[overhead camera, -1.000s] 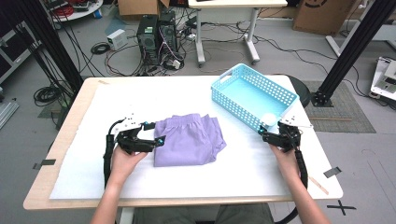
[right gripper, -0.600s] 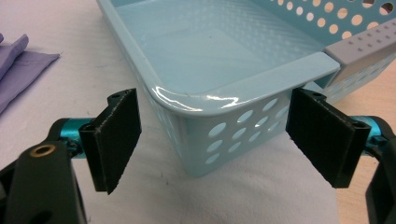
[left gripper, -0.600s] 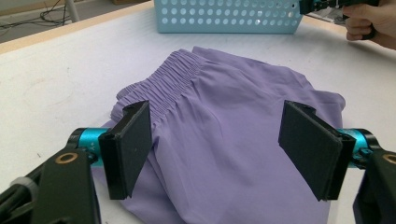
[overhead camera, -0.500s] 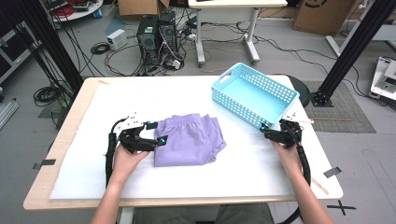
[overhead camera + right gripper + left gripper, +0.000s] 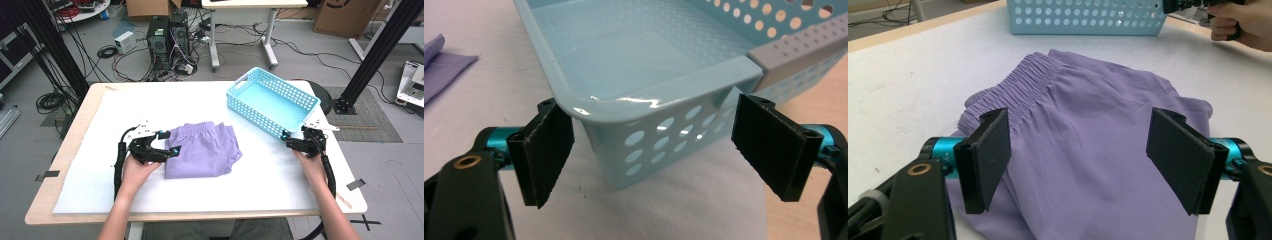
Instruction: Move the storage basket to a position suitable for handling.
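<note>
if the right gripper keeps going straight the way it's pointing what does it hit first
Most likely the near corner of the light blue basket: the right gripper stands open with that corner between its jaws, apparently just ahead.

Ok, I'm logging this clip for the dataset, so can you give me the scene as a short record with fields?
surface: white table cover
garment: purple shorts, folded, lying flat
container: light blue basket, empty
left claw: open, jaws either side of the shorts' near edge
right claw: open, jaws astride the basket's near corner
held: nothing gripped
</note>
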### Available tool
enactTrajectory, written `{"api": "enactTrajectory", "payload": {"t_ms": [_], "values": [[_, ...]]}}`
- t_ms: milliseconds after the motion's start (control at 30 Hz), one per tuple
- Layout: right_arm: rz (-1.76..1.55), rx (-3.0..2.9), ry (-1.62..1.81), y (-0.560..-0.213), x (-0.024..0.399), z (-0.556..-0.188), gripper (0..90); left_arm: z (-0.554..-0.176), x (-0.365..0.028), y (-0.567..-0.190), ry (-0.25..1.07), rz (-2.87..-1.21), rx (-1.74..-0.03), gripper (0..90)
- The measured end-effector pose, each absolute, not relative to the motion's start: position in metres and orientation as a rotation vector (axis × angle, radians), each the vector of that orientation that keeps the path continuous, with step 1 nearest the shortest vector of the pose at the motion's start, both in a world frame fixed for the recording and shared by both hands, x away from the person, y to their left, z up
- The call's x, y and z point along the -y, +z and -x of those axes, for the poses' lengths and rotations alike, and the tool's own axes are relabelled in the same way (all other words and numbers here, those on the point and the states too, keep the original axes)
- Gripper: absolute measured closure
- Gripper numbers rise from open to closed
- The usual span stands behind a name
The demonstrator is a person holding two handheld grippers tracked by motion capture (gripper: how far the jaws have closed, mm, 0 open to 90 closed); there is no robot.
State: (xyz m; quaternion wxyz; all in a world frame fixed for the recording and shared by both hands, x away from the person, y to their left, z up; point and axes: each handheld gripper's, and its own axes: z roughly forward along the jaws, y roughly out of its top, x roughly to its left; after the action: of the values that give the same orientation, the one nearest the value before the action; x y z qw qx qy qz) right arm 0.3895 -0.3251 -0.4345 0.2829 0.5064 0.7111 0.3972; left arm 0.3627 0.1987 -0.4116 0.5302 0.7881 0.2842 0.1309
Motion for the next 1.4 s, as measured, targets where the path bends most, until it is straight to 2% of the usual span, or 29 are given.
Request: {"api": "enactTrajectory", "payload": {"t_ms": [567, 700, 867, 1200, 1400], "values": [[-1.301, -1.946, 1.045, -0.438, 0.324, -0.398, 17.0, -0.364, -0.187, -0.414, 0.279, -1.906, -0.654, 25.9], [-1.287, -1.961, 1.026, -0.436, 0.325, -0.397, 23.2, -0.364, -0.186, -0.414, 0.274, -1.907, -0.655, 25.9], [-1.276, -1.954, 1.006, -0.436, 0.323, -0.395, 23.5, -0.364, -0.187, -0.414, 0.272, -1.904, -0.658, 25.9], [-1.249, -1.972, 1.023, -0.436, 0.306, -0.38, 28.0, -0.363, -0.186, -0.413, 0.278, -1.905, -0.652, 25.9], [-1.325, -1.94, 1.103, -0.428, 0.308, -0.362, 24.5, -0.363, -0.186, -0.412, 0.282, -1.902, -0.652, 25.9]]}}
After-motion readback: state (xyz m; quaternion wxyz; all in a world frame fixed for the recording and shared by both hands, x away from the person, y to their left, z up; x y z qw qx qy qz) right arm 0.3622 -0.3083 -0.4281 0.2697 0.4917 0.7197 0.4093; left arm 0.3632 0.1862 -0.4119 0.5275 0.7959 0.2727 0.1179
